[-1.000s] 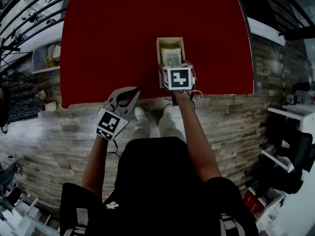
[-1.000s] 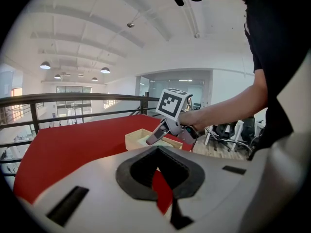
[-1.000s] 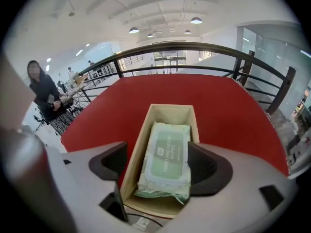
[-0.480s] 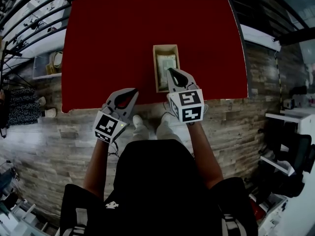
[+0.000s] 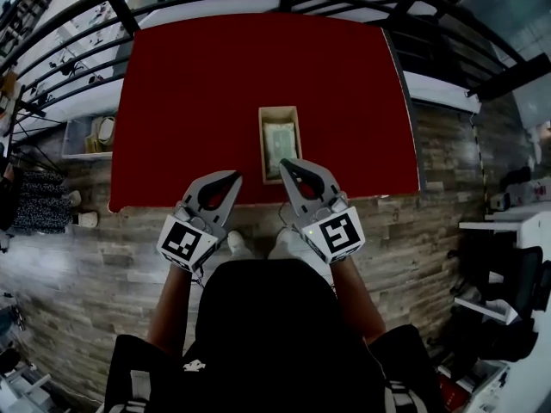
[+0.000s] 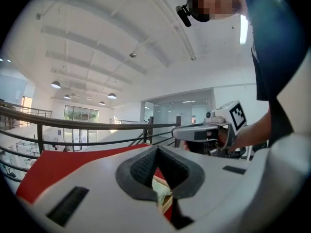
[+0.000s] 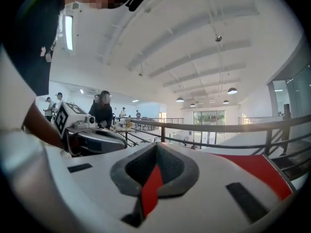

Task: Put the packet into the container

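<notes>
Big bright hall, wood floor (image 5: 448, 188) below. Red tabletop (image 5: 198, 101) carries small open container (image 5: 263, 144) near front edge. Packet (image 5: 281, 143) inside container, maybe lying flat, hard to tell. Left gripper (image 5: 234, 176) at front edge, jaws pressed together, nothing between. Right gripper (image 5: 284, 163) by container's near end, jaws pressed together, nothing held.

The right claw (image 5: 290, 166), a second ago open over the container (image 5: 263, 144), is now drawn back to the tabletop's (image 5: 215, 93) near edge, closed and empty, baring the packet (image 5: 280, 143).
</notes>
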Action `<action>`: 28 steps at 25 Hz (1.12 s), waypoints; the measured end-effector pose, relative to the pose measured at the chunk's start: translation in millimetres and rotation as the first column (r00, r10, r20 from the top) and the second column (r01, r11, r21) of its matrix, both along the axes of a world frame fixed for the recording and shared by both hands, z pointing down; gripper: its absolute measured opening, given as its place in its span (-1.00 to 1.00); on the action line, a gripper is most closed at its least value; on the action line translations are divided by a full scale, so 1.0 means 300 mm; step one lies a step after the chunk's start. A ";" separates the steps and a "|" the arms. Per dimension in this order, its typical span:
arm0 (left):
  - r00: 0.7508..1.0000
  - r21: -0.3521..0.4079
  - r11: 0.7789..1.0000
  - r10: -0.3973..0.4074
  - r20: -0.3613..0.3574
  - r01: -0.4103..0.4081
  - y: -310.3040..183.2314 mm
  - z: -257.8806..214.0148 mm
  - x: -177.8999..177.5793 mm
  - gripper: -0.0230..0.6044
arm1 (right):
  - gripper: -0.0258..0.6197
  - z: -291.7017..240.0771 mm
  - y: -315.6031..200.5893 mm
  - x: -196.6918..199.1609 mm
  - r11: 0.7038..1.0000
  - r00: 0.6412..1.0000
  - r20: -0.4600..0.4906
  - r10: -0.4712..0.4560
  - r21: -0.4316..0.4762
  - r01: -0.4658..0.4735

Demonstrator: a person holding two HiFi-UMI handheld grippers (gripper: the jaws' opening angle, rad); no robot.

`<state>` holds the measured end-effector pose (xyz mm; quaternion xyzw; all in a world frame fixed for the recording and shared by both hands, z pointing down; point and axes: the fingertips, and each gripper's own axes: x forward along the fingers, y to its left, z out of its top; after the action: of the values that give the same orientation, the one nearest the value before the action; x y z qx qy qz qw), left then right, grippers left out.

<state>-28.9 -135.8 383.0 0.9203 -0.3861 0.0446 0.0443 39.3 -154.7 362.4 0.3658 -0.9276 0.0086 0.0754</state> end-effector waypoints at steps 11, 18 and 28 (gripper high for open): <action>1.000 0.019 1.000 0.009 -0.024 -0.008 0.033 -0.082 0.071 -0.90 | -0.86 -0.054 0.084 0.016 0.998 0.995 0.078 -0.058 0.027 0.056; 1.000 0.003 1.000 0.014 -0.026 -0.014 0.038 -0.105 0.087 -0.90 | -0.86 -0.068 0.093 0.021 0.998 0.994 0.083 -0.065 0.027 0.063; 0.999 0.052 0.998 0.021 -0.025 -0.020 0.038 -0.102 0.076 -0.90 | -0.86 -0.077 0.101 0.012 0.997 0.993 0.090 -0.073 0.025 0.071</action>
<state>-5.9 -124.3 352.5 0.9256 -0.3769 0.0233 0.0249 42.9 -124.5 339.3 0.3322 -0.9426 0.0125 0.0297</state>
